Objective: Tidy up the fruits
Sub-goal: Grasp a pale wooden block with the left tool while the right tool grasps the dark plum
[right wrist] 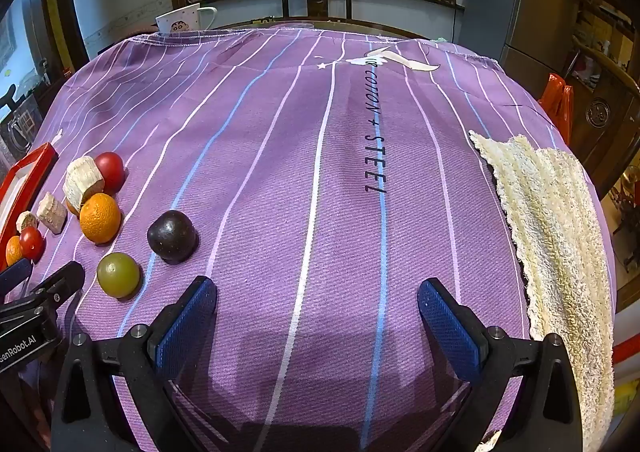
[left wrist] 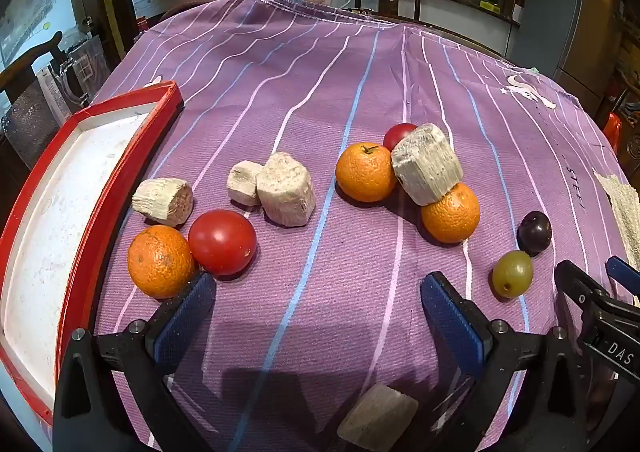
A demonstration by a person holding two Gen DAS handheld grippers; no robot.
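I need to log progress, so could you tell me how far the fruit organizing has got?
Nothing looks done: the red-rimmed tray holds no fruit. Nothing is in hand either; the left claw and right claw are both open and hold nothing. All the fruit is left on the purple cloth: three oranges, two tomatoes, a green plum and a dark plum, among pale chunks.

Landmark: red-rimmed tray (left wrist: 120,156), white inside, at cloth's left edge.
- Orange (left wrist: 160,261) just beside tray, touching a tomato (left wrist: 222,242).
- Two oranges (left wrist: 365,171) (left wrist: 451,213) well right of tray; second tomato (left wrist: 398,134) behind them.
- Green plum (left wrist: 512,273) and dark plum (left wrist: 534,232) farthest from tray, close together.
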